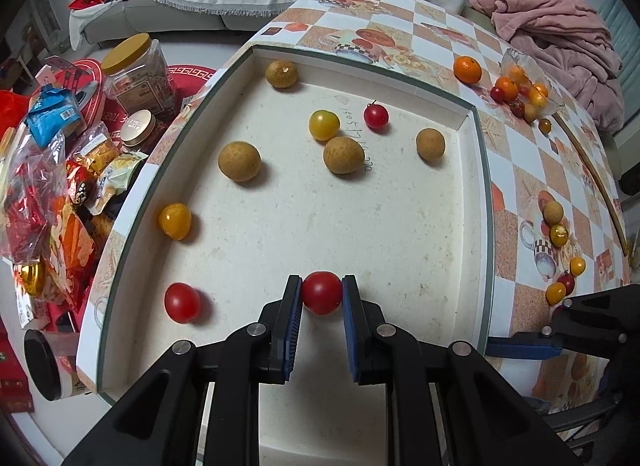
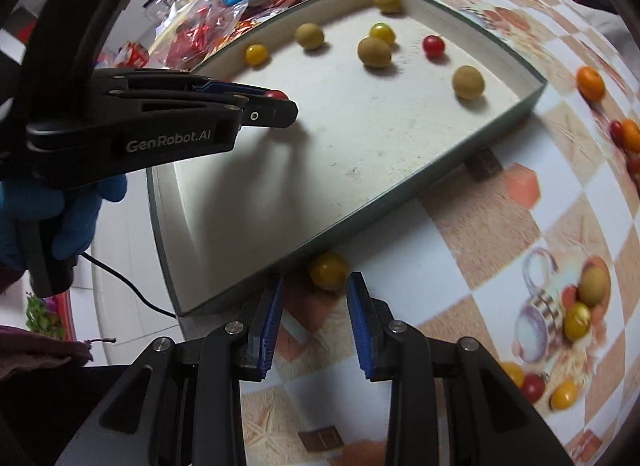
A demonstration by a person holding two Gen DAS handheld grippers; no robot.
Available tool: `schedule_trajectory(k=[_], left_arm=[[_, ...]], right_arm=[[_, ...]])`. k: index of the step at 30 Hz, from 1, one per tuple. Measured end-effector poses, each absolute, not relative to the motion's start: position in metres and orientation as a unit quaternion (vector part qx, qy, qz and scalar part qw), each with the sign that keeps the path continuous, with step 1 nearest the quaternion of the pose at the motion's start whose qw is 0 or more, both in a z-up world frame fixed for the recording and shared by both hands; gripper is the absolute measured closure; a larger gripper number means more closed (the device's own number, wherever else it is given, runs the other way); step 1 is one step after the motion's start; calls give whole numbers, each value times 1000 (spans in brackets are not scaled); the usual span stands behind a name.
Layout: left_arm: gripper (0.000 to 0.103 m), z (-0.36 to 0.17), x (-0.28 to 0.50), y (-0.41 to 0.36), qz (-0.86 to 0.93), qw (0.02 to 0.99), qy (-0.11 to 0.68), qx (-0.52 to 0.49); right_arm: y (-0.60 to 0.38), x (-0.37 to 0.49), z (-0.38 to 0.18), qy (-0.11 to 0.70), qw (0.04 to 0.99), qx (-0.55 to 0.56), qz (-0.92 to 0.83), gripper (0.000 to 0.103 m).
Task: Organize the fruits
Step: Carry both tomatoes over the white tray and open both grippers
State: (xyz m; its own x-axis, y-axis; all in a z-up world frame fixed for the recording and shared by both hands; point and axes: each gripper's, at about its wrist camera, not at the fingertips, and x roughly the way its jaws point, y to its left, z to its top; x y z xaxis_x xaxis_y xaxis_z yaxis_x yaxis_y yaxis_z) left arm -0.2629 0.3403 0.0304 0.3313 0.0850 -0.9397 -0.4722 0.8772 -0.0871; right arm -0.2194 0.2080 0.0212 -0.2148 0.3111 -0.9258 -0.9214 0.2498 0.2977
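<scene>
Left tool (image 1: 321, 293) marked "GenRobot.AI" clamps red tomato (image 1: 321, 292) inside tray (image 1: 478, 201). Right tool (image 2: 315, 300) open; yellow tomato (image 2: 329, 270) just ahead on bench (image 2: 472, 234).

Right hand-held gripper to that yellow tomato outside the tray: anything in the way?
Nothing visible. The right hand-held gripper is open with the yellow tomato just ahead of its fingertips on the tablecloth. The tray wall stands right behind the tomato, not between.
</scene>
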Motion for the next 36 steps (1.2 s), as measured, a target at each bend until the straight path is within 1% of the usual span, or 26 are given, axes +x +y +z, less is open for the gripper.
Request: schedule_trajectory(k=[4,5,6,18,24,28,36], left_arm=[[82,28,-265,338,174,794,555,-176],[82,27,-265,338,174,794,556,-176],[82,27,-266,337,174,793,556,-175],[82,30,-265,340,180,795,552,-177],[82,34,-260,346,188,799,543,-178],[82,33,-256,353,201,799,539,-178],[82,29,-245,370,221,796,537,-174]], right_arm=[[211,-219,17,546,563,-284,552,69],[211,-218,16,545,563,-282,554,72],[211,-217,15,544,563,-280,556,81],[189,-177,44,566,602,-210,523,81],[206,-158,64,560,618,-186,520,81],[236,-154,61,561,626,-187,508,81],[279,-134,33,594,631,-188,462,81]])
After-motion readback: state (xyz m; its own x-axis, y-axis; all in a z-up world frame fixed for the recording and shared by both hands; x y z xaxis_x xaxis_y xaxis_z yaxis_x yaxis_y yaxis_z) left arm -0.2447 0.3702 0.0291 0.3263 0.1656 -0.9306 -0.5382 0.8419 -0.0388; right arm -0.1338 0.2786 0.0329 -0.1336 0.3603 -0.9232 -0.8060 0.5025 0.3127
